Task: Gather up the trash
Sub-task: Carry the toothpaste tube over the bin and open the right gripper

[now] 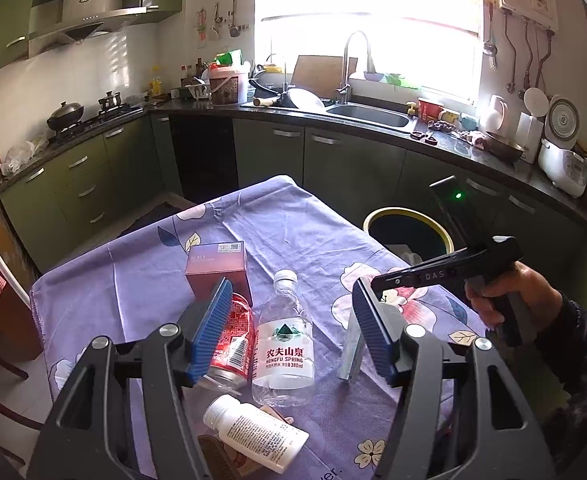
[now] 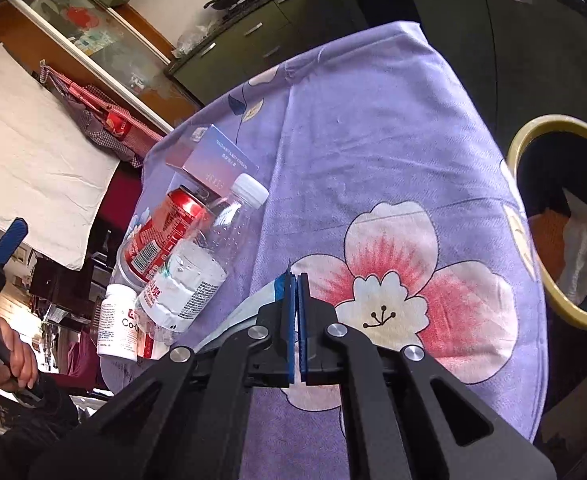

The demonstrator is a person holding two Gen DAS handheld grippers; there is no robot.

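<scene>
Jaws, left gripper (image 1: pixel 291 330): spread wide, holding nothing, hanging above the cluster of trash at the near part of the tabletop (image 1: pixel 301 216). Jaws, right gripper (image 2: pixel 294 292): pressed nearly together on a thin flat packet (image 2: pixel 249 306), pale with a blue edge, which stands on edge near the right edge of the tabletop.

Tabletop cover: purple cloth with pink and white flower print.

Trash on the tabletop:
- Red soda can (image 1: pixel 231 344), dented, lying on its side, partly hidden behind the left pad of the left gripper.
- Clear water bottle (image 1: pixel 283 344), white cap, lying on its side, touching the can on its right.
- White pill bottle (image 1: pixel 255 434), white cap, lying on its side at the near edge, just in front of can and water bottle.
- Pink-purple carton (image 1: pixel 217 266), upright, just behind the can, towards the far left corner.
- Brown item under the pill bottle, mostly hidden; kind cannot be told.

Bin (image 1: pixel 409 232): round, dark, yellow rim, on the floor just beyond the right edge of the tabletop; white and orange scraps inside, seen in the right wrist view.

Obstructions: the can, water bottle and pill bottle lie close together below the left gripper. The stretch of tabletop between the packet and the bin carries nothing.

Surroundings: green kitchen cabinets, sink (image 1: pixel 367 114), stove with wok (image 1: pixel 64 114).
</scene>
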